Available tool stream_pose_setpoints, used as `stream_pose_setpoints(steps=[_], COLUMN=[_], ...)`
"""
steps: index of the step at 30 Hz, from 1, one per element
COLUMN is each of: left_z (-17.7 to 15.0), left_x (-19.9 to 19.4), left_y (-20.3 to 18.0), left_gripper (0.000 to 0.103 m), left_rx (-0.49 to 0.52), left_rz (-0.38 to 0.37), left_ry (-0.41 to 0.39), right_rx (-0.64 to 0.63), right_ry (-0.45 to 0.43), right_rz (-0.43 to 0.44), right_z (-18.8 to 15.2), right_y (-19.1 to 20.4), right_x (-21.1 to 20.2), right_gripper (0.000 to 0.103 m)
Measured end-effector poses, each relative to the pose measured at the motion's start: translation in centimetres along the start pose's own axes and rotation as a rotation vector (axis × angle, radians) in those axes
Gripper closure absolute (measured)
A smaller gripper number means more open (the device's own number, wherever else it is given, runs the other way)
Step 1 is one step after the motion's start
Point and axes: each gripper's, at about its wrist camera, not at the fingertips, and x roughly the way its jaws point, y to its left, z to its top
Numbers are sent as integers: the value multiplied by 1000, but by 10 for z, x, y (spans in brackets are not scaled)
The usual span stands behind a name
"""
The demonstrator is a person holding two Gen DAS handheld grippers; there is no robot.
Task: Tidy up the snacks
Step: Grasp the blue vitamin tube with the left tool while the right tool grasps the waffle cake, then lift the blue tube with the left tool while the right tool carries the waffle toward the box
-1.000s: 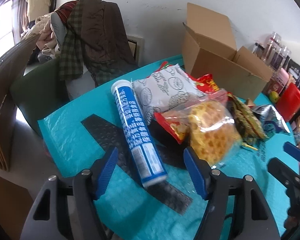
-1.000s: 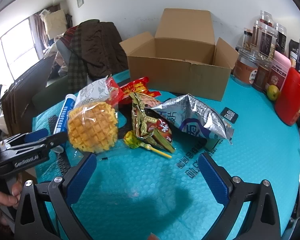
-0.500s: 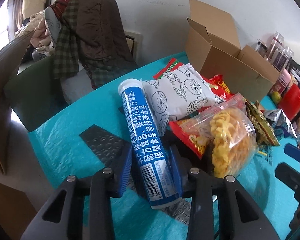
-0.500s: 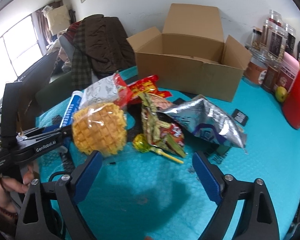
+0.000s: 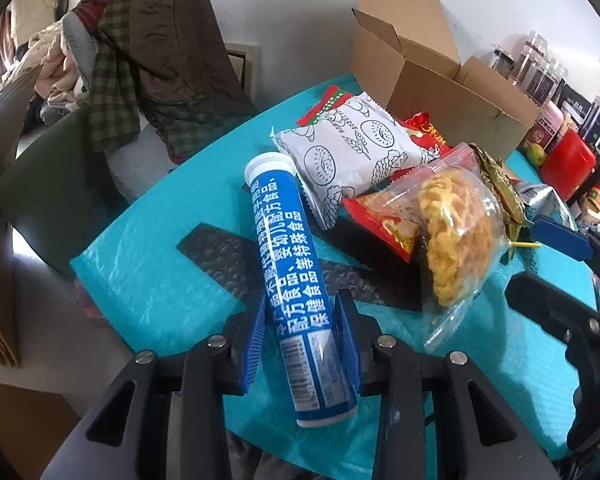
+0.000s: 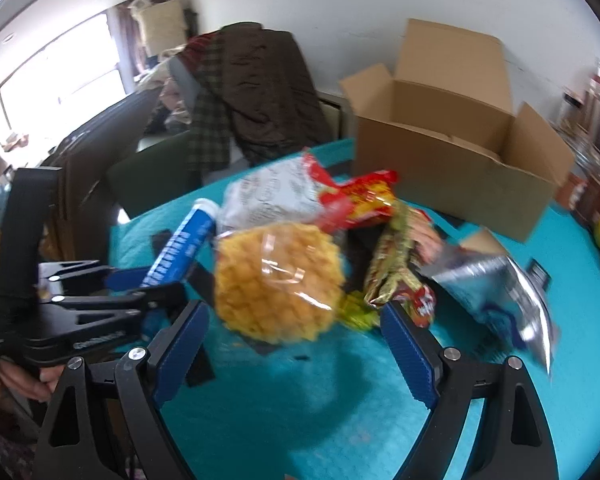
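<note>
Entry, snacks on the table (image 5: 148, 292), left to right. Progress, as judged: barely begun; every snack counted lay on the table, and the part of the box interior in view showed nothing inside. One blue tube (image 5: 296, 280) with a white cap, lying at the left of the heap, its lower end between the pads of the left tongs (image 5: 300, 344), which had just been closing and now pinched it; whether it had left the table could not be told. One white bun packet (image 5: 352, 152), just beside the tube's cap end. One waffle (image 6: 278, 280) in a clear bag, in front of the bun packet, overlapping a red packet. Red packets: at least two, one (image 5: 384, 220) under the waffle bag and one (image 6: 364, 200) behind it; a red edge behind the bun packet may have been a third, not settled. One green-gold packet (image 6: 400, 264), right of the waffle. One yellow lollipop (image 6: 356, 312), near the green-gold packet's front end, blurred. One silver bag (image 6: 500, 292), furthest right of the heap. One cardboard box (image 6: 460, 160), flaps up, at the back of the table, well apart from the tube. Right tongs (image 6: 296, 352): spread, nothing between the pads, hanging just before the waffle; they had narrowed slightly. Remaining, as judged: all the snacks to be stowed, the tube first, the waffle likely next.
</note>
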Motion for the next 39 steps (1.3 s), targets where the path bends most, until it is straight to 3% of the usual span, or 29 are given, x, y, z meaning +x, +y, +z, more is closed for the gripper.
stream_pose_setpoints(steps=[5,12,18,26,33,39], left_z=[8,20,25,27,21,10], left_x=[8,14,17,19,6,-1], left_y=[-1,8,10,7,17,16], left_gripper=[66,65,65,67,72,72], left_rx=[29,-7,-5,13,-18,-31], left_rz=[10,-29,-39,-27,-38,-69], left_ry=[-17,-17,-18,-25,-41,-1], right_rx=[-53,-49,-6,18,38,54], right_ry=[-16,4,24,25,-9,-28], right_rz=[-6,-35,-8,13,44,60], right_z=[5,9,15,14,7,2], right_y=[13,13,5,2,0,2], right_x=[9,34,52,54,35,18], right_gripper=[3,3,3,26,29,29])
